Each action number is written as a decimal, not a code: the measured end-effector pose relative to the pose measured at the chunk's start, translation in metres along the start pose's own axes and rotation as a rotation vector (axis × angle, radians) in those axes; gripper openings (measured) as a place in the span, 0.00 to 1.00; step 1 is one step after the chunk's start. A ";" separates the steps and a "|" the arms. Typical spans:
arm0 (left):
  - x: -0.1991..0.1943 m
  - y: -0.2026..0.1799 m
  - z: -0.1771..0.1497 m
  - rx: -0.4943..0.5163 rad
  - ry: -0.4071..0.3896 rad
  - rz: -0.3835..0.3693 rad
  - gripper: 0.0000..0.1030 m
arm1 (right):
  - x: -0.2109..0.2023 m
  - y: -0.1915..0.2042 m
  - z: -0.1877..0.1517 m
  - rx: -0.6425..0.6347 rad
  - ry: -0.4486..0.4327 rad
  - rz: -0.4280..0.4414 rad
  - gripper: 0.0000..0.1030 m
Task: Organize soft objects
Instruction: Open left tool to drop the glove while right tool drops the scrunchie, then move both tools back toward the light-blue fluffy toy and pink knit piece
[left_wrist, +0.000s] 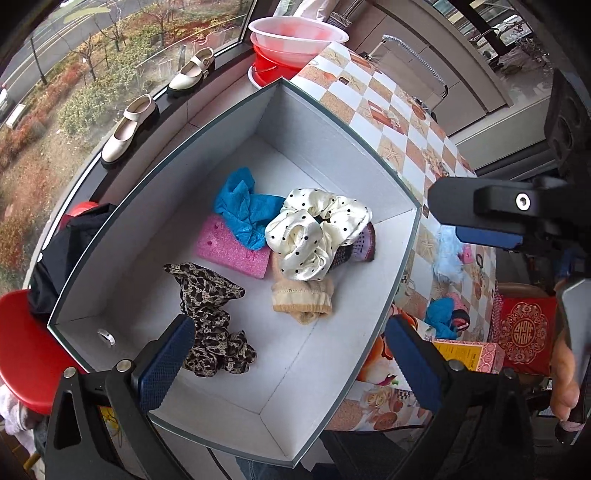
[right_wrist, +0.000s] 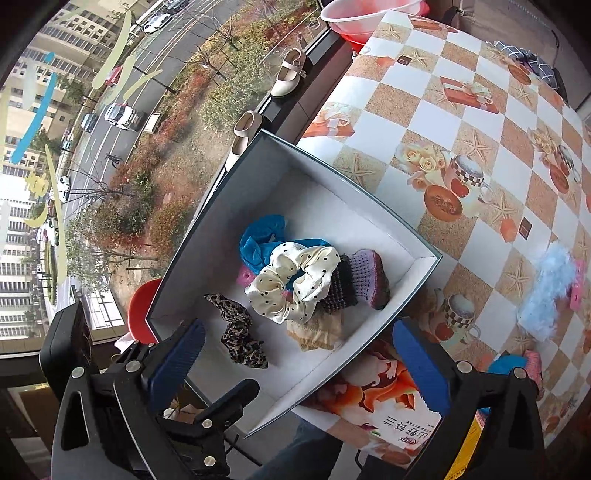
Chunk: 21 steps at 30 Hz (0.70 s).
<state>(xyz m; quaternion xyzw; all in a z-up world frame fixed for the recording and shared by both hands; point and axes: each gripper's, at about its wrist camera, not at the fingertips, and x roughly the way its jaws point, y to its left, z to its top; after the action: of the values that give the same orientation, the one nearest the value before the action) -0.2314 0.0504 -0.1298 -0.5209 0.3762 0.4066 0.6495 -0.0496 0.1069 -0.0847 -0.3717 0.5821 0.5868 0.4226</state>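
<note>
A white open box (left_wrist: 340, 122) (right_wrist: 424, 254) holds soft items: a cream polka-dot scrunchie (left_wrist: 314, 236) (right_wrist: 295, 280), a leopard scrunchie (left_wrist: 210, 310) (right_wrist: 238, 332), a blue cloth (left_wrist: 243, 210) (right_wrist: 258, 243), a pink sponge (left_wrist: 229, 247), a beige sock (left_wrist: 303, 295) and a purple knit piece (right_wrist: 365, 277). My left gripper (left_wrist: 291, 365) is open and empty above the box's near end, beside the leopard scrunchie. My right gripper (right_wrist: 299, 369) is open and empty over the box's near corner. A fluffy light-blue item (right_wrist: 546, 295) (left_wrist: 448, 258) lies on the table to the right.
The checkered tablecloth (right_wrist: 461, 110) extends right. More small soft pieces (left_wrist: 443, 314) and a printed carton (left_wrist: 469, 354) lie near the table's front edge. Red and clear basins (left_wrist: 295, 40) stand beyond the box. Shoes (left_wrist: 129, 125) sit on the window sill. A red stool (left_wrist: 26, 350) stands left.
</note>
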 end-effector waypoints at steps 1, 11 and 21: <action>-0.001 0.000 -0.001 -0.006 0.003 -0.008 1.00 | -0.003 0.000 0.000 0.005 -0.005 0.007 1.00; -0.009 -0.011 -0.003 -0.017 0.023 -0.016 1.00 | -0.020 0.004 -0.016 0.016 -0.023 0.017 1.00; -0.012 -0.024 -0.015 -0.006 0.046 -0.017 1.00 | -0.040 -0.011 -0.037 0.068 -0.038 0.061 1.00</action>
<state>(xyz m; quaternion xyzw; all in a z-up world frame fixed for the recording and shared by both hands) -0.2153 0.0306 -0.1125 -0.5351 0.3855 0.3900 0.6426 -0.0269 0.0671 -0.0528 -0.3279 0.6045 0.5863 0.4281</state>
